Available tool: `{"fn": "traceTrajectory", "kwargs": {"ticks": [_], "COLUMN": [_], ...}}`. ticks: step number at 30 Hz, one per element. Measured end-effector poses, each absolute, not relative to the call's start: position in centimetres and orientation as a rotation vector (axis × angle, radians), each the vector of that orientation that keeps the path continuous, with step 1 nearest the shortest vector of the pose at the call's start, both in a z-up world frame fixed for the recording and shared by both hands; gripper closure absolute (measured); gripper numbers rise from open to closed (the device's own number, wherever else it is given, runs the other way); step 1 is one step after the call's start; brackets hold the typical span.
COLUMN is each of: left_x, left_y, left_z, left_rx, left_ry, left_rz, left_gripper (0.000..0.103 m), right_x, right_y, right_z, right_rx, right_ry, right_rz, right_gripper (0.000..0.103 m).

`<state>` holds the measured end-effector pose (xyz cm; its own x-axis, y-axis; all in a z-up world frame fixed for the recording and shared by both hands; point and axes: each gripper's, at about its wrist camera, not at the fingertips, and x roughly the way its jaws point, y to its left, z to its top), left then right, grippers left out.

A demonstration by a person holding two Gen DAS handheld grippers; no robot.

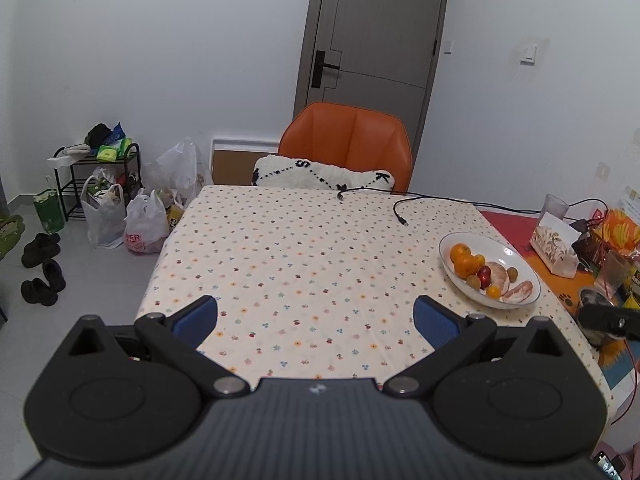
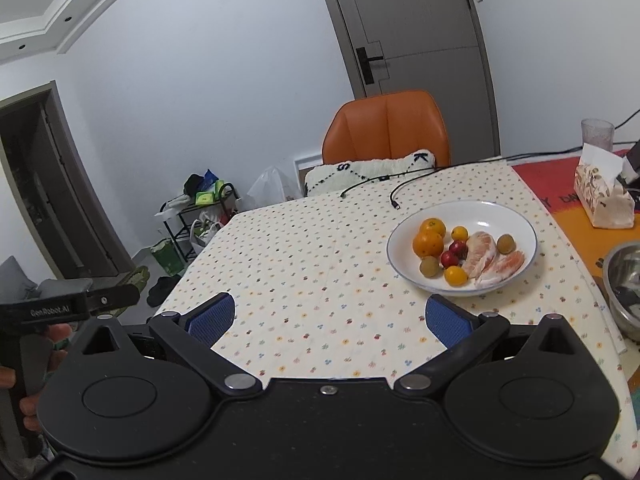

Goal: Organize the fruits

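A white bowl (image 2: 520, 216) sits on the flowered tablecloth at the right; it also shows in the left wrist view (image 1: 456, 242). It holds oranges (image 2: 428, 242), small yellow fruits (image 2: 456, 275), red fruits (image 2: 449, 258), brown-green round fruits (image 2: 429, 267) and peeled pomelo segments (image 2: 482, 250). My left gripper (image 1: 316, 318) is open and empty above the near table edge, left of the bowl. My right gripper (image 2: 328, 316) is open and empty, just in front of and left of the bowl.
An orange chair (image 1: 348, 140) with a white cushion stands at the table's far side. Black cables (image 2: 394, 196) lie behind the bowl. A tissue box (image 2: 604, 196), a glass (image 2: 597, 132) and a steel bowl (image 2: 624, 280) stand at the right. Bags and shoes are on the floor at left.
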<state>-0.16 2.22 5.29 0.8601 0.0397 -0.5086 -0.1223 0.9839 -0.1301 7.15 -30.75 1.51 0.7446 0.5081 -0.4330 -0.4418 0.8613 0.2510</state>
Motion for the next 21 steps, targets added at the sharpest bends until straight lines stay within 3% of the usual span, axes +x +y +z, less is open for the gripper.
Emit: {"fn": "traceTrajectory", "kwargs": {"ticks": [21], "left_x": [-0.4], "left_y": [1.99], "left_z": [5.01], "left_rx": [-0.125], "left_ry": [0.552], "left_rz": [0.092], "left_gripper": [0.0], "right_x": [6.24], "right_y": [-30.73], "right_z": [1.48], "right_rx": [0.104], "right_ry": [0.55], "right_rz": [0.539], "right_gripper": [0.0]}}
